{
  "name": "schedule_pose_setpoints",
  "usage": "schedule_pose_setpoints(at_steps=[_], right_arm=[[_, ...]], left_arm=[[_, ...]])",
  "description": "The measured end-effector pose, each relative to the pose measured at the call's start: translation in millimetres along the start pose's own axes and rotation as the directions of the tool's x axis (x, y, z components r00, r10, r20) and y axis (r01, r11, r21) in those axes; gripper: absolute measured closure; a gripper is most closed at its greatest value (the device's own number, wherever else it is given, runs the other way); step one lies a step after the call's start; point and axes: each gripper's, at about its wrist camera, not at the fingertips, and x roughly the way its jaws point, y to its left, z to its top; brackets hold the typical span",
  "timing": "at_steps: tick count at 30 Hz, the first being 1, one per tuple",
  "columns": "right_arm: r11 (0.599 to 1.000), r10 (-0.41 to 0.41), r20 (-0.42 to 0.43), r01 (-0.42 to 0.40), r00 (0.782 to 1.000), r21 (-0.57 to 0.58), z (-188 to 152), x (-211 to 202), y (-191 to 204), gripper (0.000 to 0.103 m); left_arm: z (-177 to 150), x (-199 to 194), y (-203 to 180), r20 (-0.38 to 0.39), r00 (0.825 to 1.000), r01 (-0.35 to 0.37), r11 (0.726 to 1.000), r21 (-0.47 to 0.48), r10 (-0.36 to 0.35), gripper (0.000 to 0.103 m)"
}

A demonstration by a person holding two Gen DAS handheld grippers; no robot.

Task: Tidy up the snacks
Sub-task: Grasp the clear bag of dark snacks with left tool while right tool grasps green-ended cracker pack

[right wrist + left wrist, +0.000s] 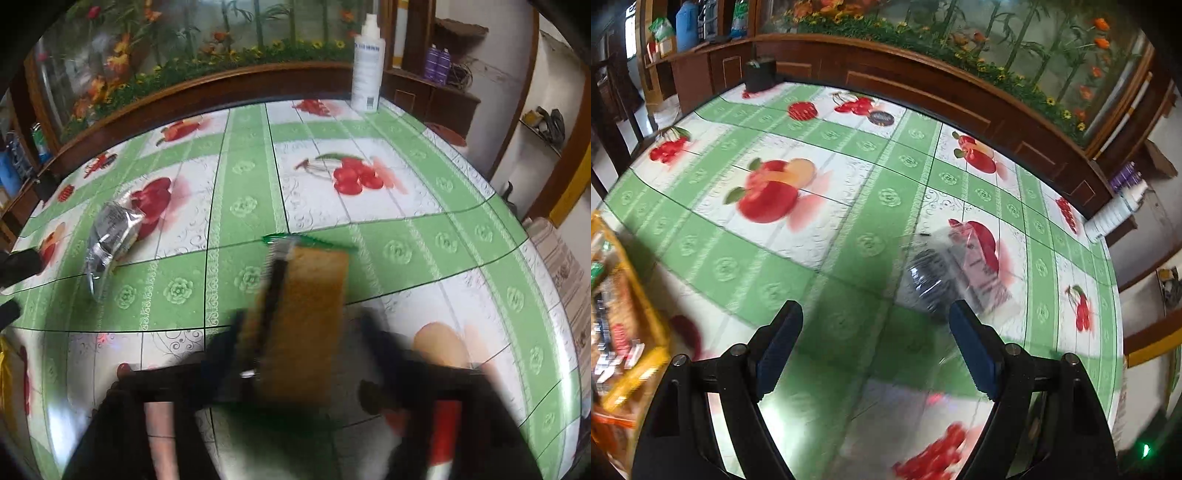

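The left tool (875, 321) is held open above the tabletop (849, 206) beside a clear packet (945, 273), while a brown wafer pack (306, 317) lies between the blurred right tool (299, 332), grip undeterminable.

Table (849, 206) w/ glossy green-and-white fruit-print cloth, daylight glaring off it. Behind it a curved dark-wood cabinet (923, 92) w/ glass front (1052, 55) – fake flowers and bamboo inside. White walls, wooden shelving (436, 88) – possibly a chair (609, 122) far left.
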Motion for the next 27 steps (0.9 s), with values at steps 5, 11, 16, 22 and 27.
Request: schedule_pose_setpoints(at_steps=[5,11,16,22,27], right_arm=[[0.997,0.070,0.009,-0.070,0.998,0.017,-3.1,-7.6,-22.5,0.054],[0.992,0.121,0.050,-0.123,0.991,0.025,-10.0,-28.6,-39.7,0.055],[0.986,0.162,0.088,-0.165,0.983,0.024,-9.4,-49.0,-43.9,0.055],[0.982,0.184,0.110,-0.187,0.977,0.018,-10.4,-64.1,-47.2,0.055],[0.981,0.189,0.106,-0.192,0.976,0.025,-11.9,-65.1,-54.2,0.055]], left_arm=[[11.2,18.6,-22.3,-0.019,0.999,-0.039,0.999,-0.015,0.038,0.022],[18.7,30.6,-50.1,-0.015,0.996,-0.093,0.996,0.005,0.093,0.021],[11.7,30.5,-68.5,-0.006,0.998,-0.069,0.997,0.029,0.069,0.021],[15.9,37.5,-77.0,0.000,0.999,-0.043,0.999,-0.014,0.043,0.021],[19.9,43.9,-88.1,-0.026,1.000,-0.018,0.999,-0.035,0.017,0.021]])
